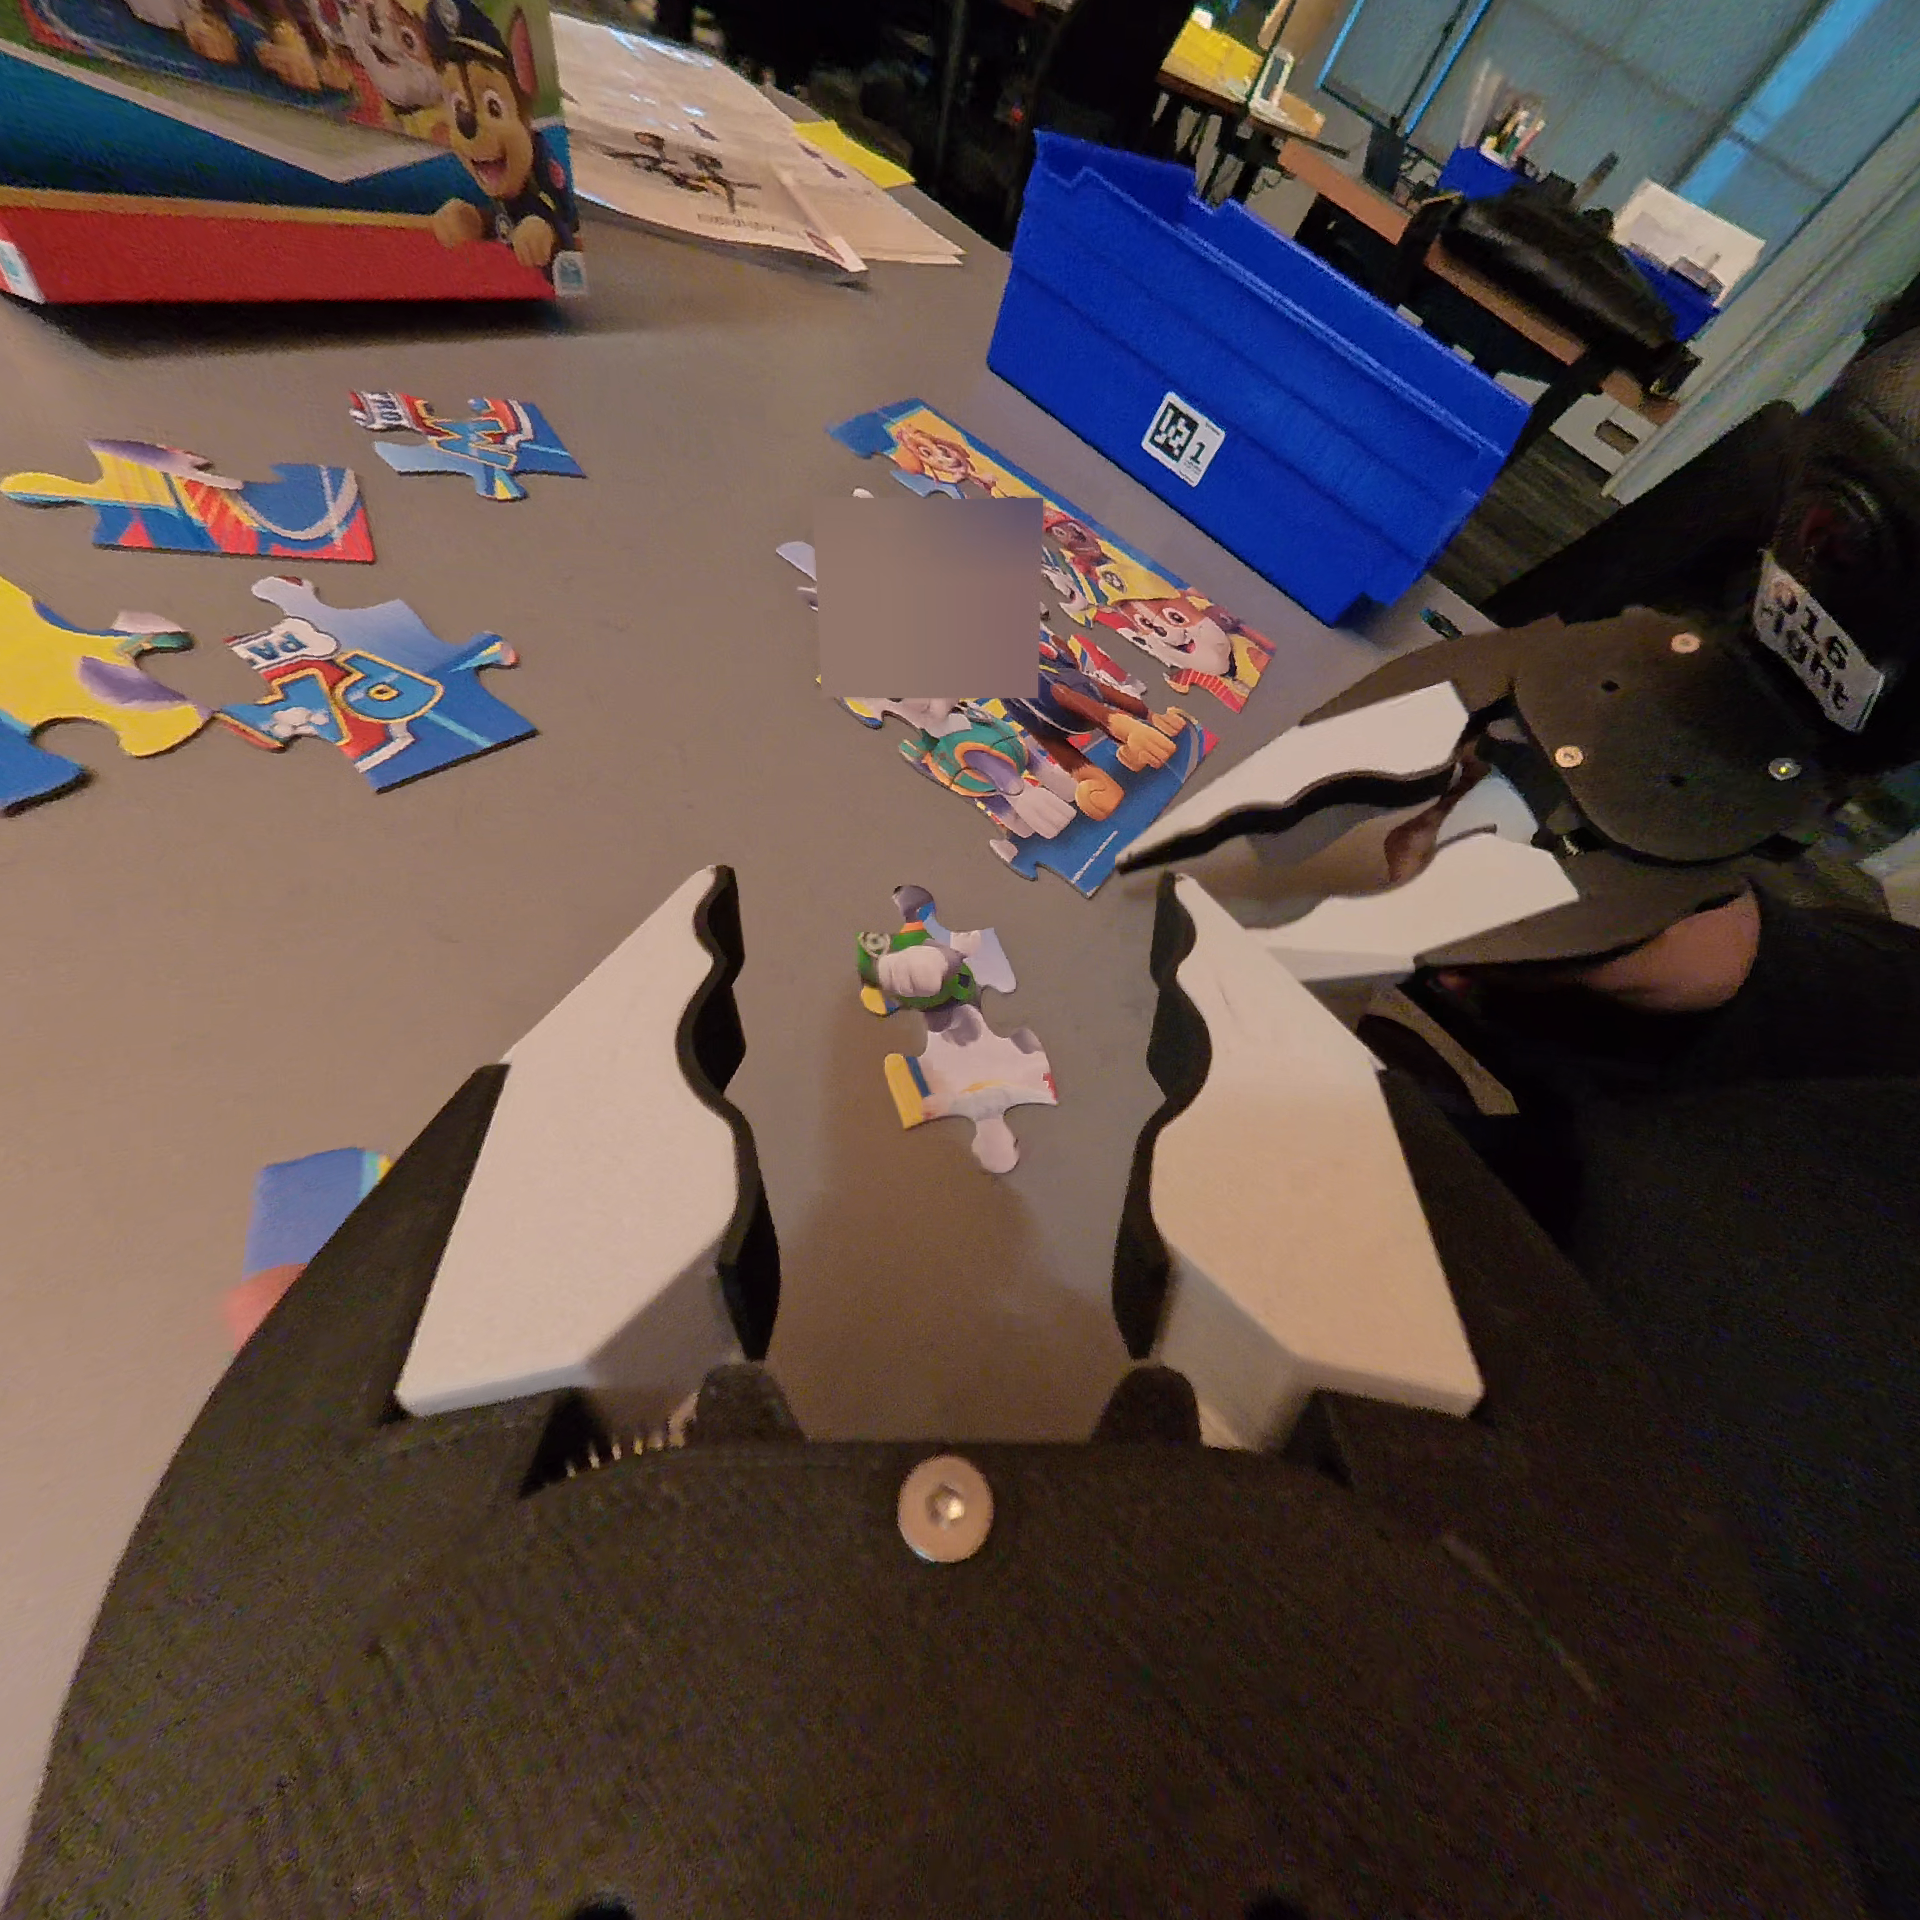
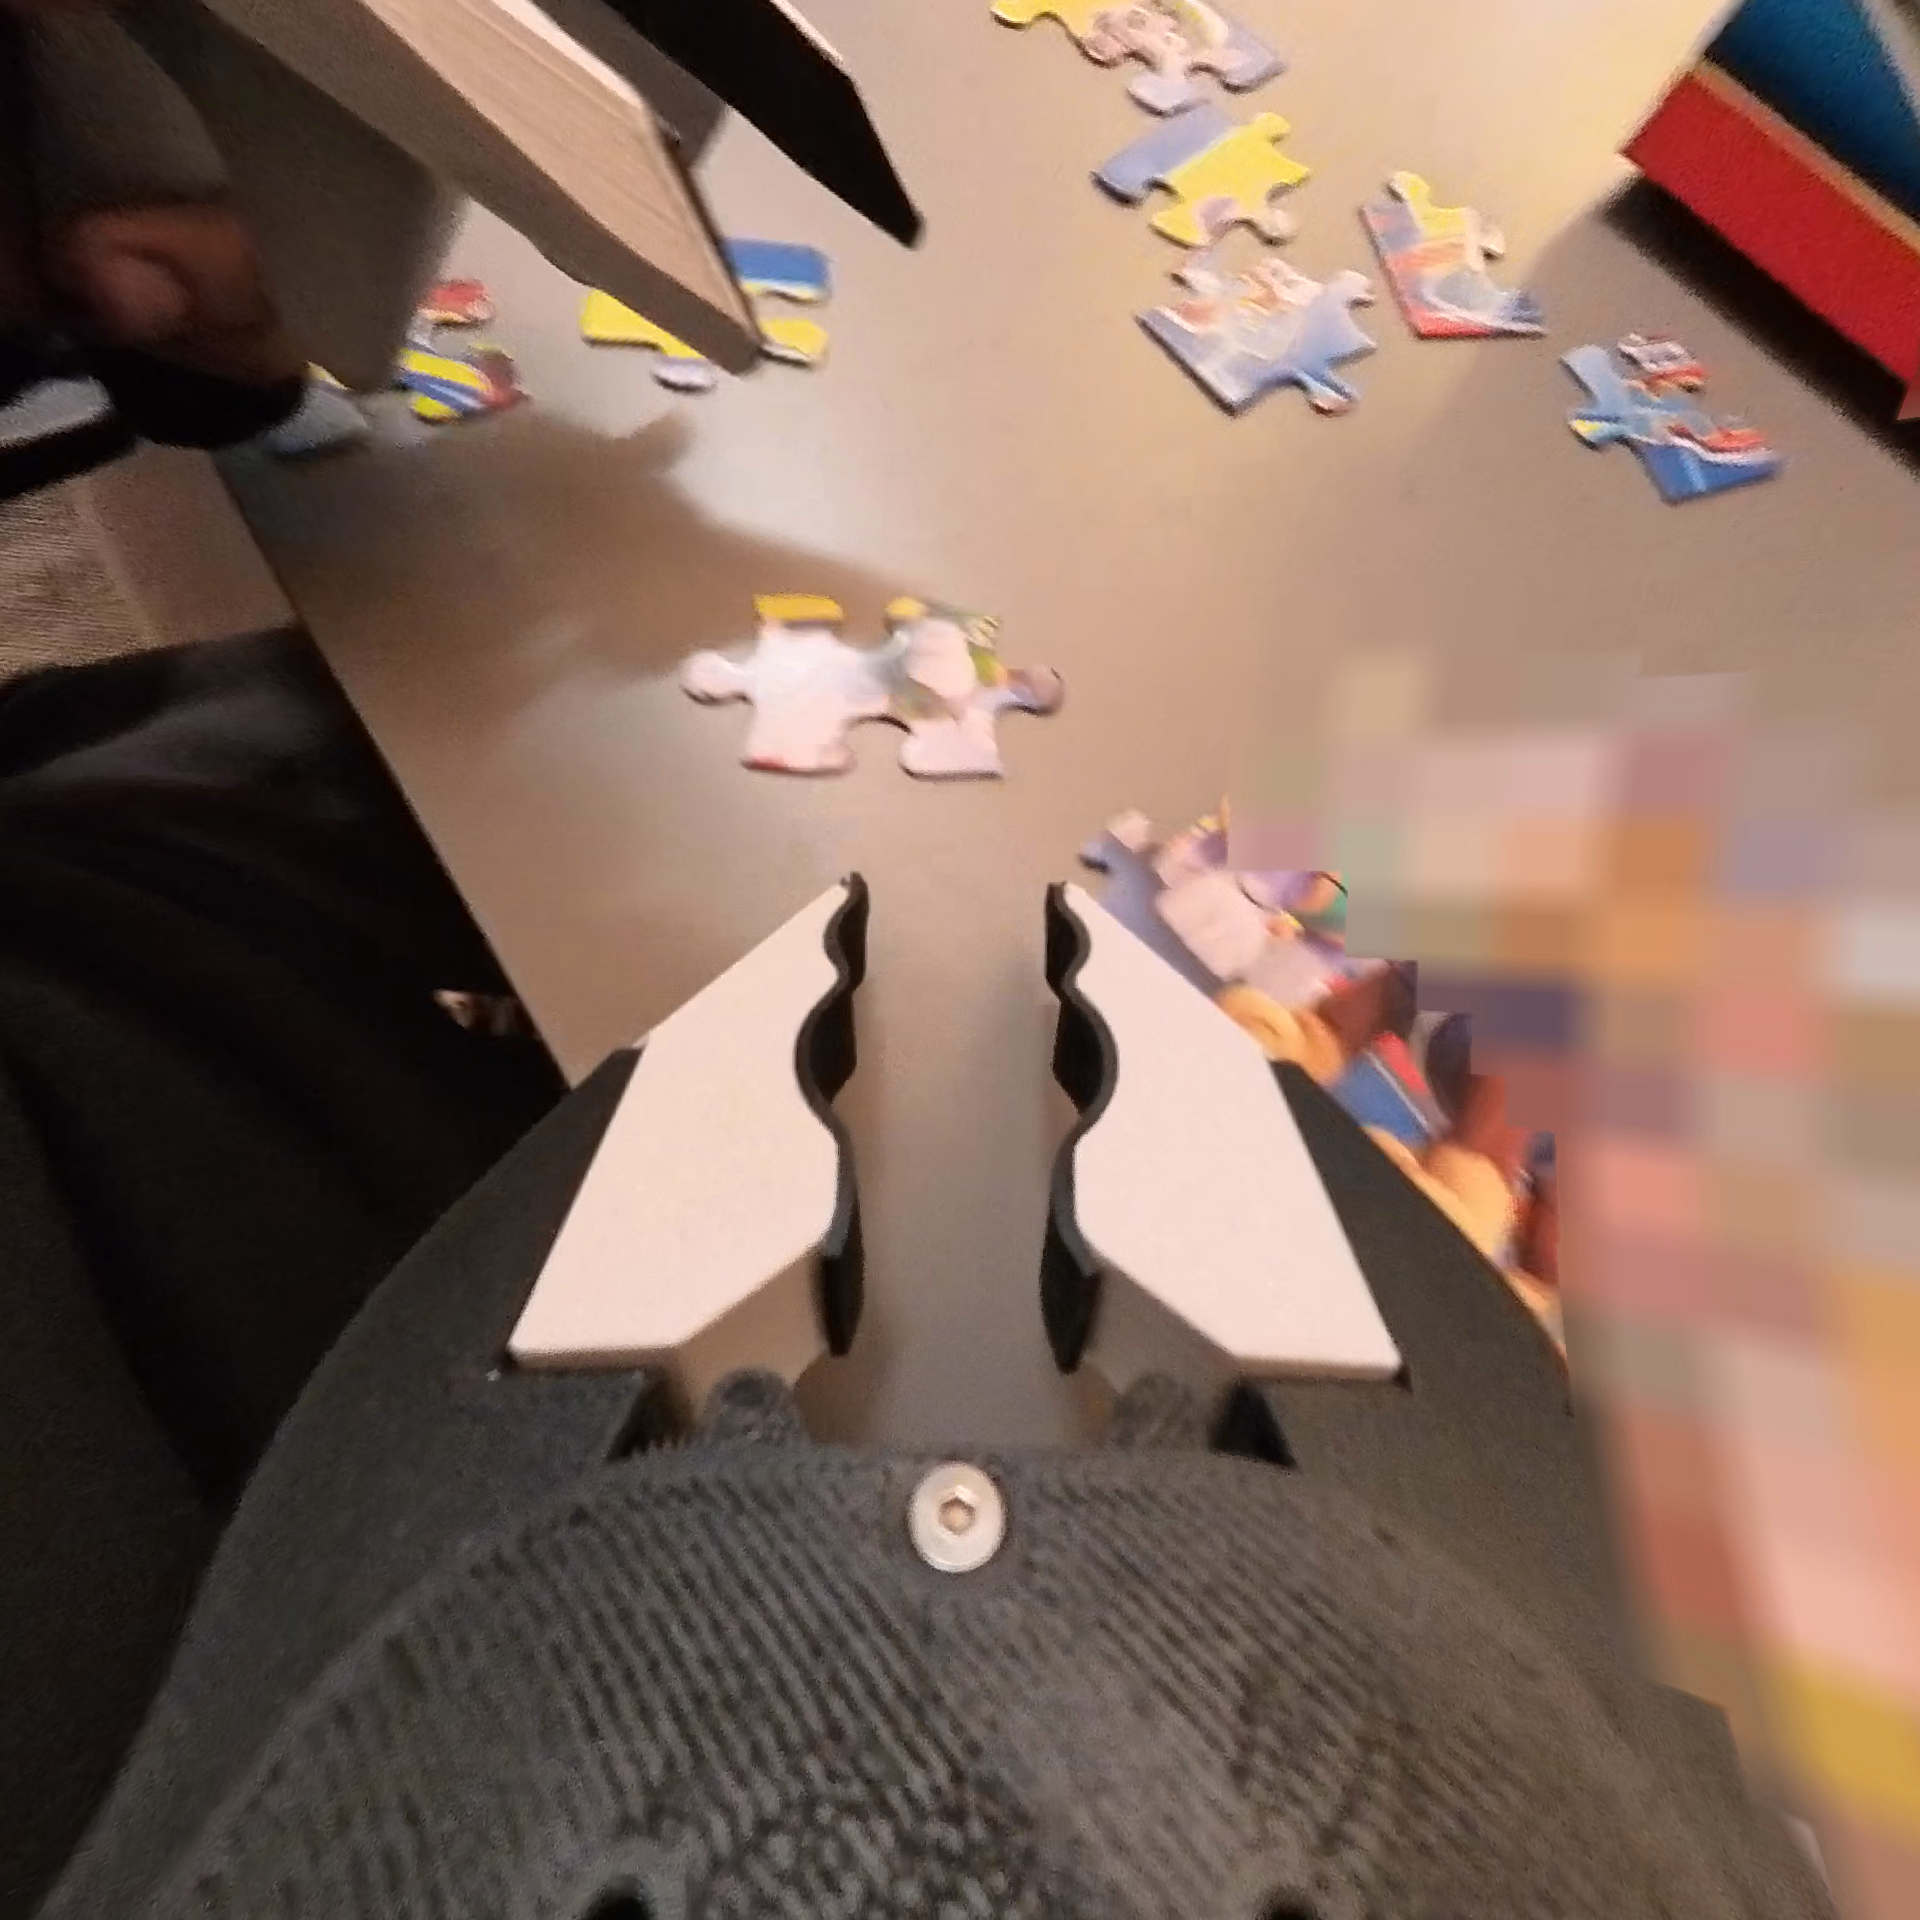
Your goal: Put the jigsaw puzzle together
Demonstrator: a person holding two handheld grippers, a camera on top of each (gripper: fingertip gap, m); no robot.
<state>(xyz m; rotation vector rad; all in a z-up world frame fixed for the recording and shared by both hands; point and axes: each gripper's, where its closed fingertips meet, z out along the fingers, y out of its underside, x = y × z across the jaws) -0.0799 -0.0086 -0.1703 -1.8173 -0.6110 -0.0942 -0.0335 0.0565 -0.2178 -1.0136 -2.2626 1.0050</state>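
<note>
My left gripper (image 1: 945, 878) is open wide and empty above the grey table (image 1: 644, 831). A small joined pair of puzzle pieces, white with a green figure (image 1: 951, 1023), lies flat on the table between its fingers, and neither pad touches it. My right gripper (image 2: 956, 888) is open with a narrow gap and holds nothing. The same pair of pieces (image 2: 873, 686) lies ahead of it. An assembled part of the puzzle (image 1: 1060, 665) lies just beyond. It also shows in the right wrist view (image 2: 1195, 904) beside the right finger. The right gripper's fingers (image 1: 1340, 758) hover over its near corner.
Several loose puzzle pieces (image 1: 374, 686) lie at the left of the table. A red and blue puzzle box (image 1: 281, 249) and paper sheets (image 1: 727, 156) stand at the back. A blue bin (image 1: 1247, 353) stands at the back right. The table's edge (image 2: 416, 831) runs at the left of the right wrist view. The left gripper's tips are roughly 10 cm from the right gripper's.
</note>
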